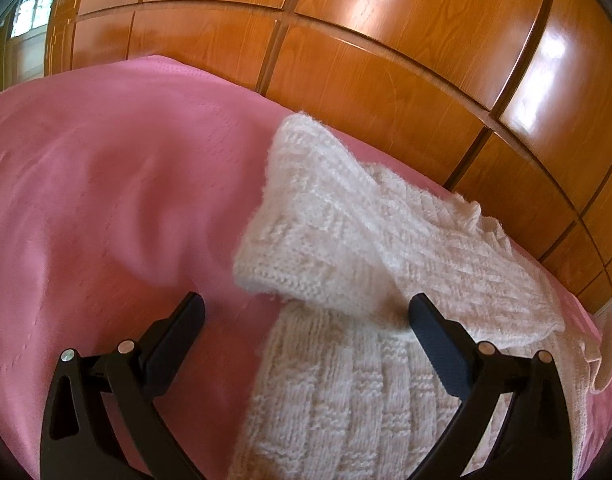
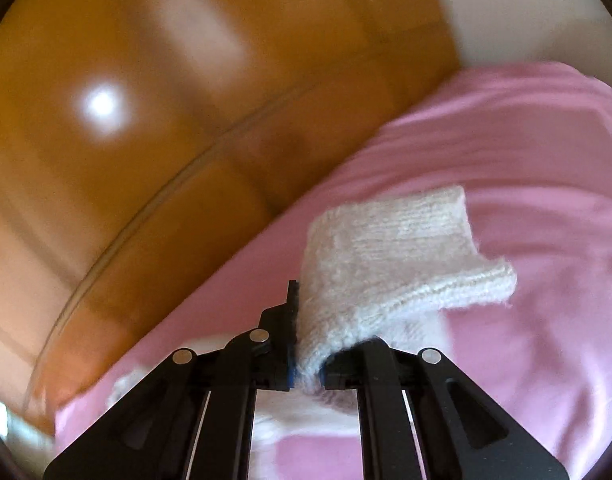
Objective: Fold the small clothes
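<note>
A small white knitted garment lies on the pink bedspread, its body running from the bottom centre of the left wrist view toward the right. One part of it, a sleeve or flap, is lifted and hangs over the body. My left gripper is open, its jaws wide apart just above the knit, gripping nothing. In the blurred right wrist view my right gripper is shut on a fold of the white knit, which drapes over its right finger above the bedspread.
A glossy wooden wardrobe with panelled doors stands right behind the bed's far edge. A window shows at the top left. Bare pink bedspread stretches to the left of the garment.
</note>
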